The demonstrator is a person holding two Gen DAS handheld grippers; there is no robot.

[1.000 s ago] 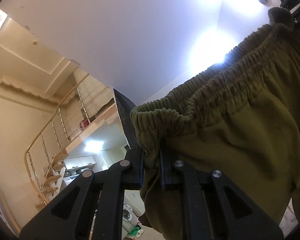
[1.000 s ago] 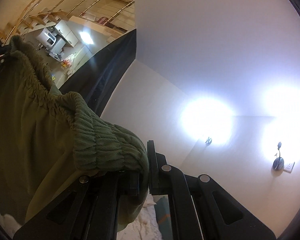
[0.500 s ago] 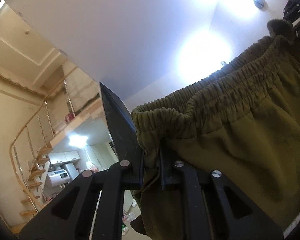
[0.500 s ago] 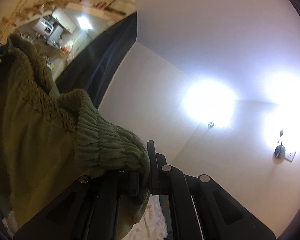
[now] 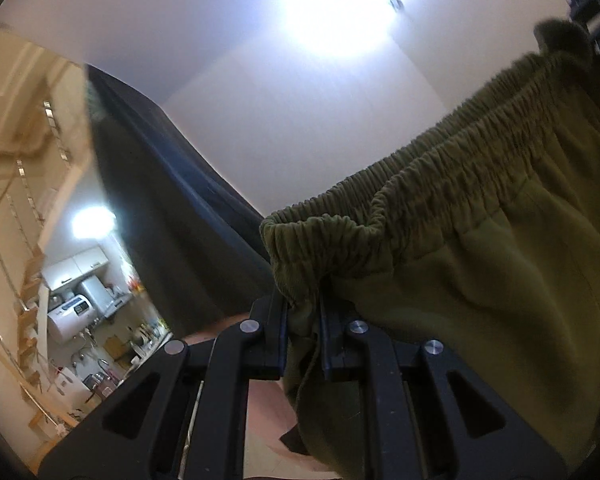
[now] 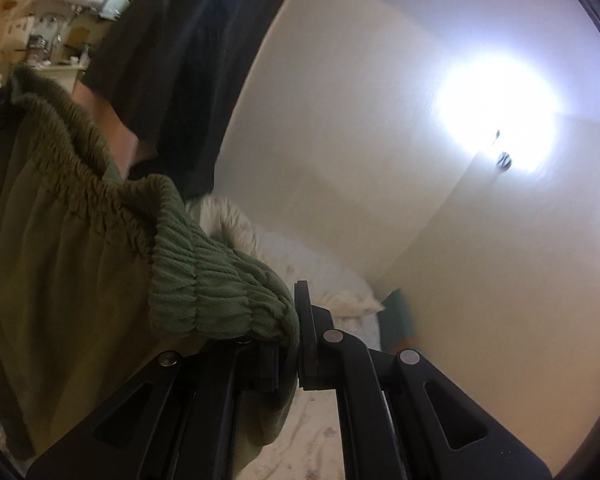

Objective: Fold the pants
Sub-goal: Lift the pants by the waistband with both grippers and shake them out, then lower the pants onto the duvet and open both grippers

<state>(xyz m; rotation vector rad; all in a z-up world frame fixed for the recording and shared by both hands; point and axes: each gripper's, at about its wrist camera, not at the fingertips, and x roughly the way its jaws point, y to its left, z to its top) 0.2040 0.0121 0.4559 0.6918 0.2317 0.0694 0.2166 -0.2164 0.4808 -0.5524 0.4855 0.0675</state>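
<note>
We hold the pants [image 5: 480, 280] aloft by the waistband [image 5: 440, 184], left gripper [image 5: 304, 336] and right gripper [image 6: 288, 340] each clamped on one end. The right bite looks shallow; a tug could slip the elastic and drop that side.

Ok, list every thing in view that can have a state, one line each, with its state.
left gripper: shut on the waistband's end.
right gripper: shut on the waistband's other end.
pants: held up in the air, hanging from the waistband, not folded.
wall light: on.
far ceiling light: on.
</note>
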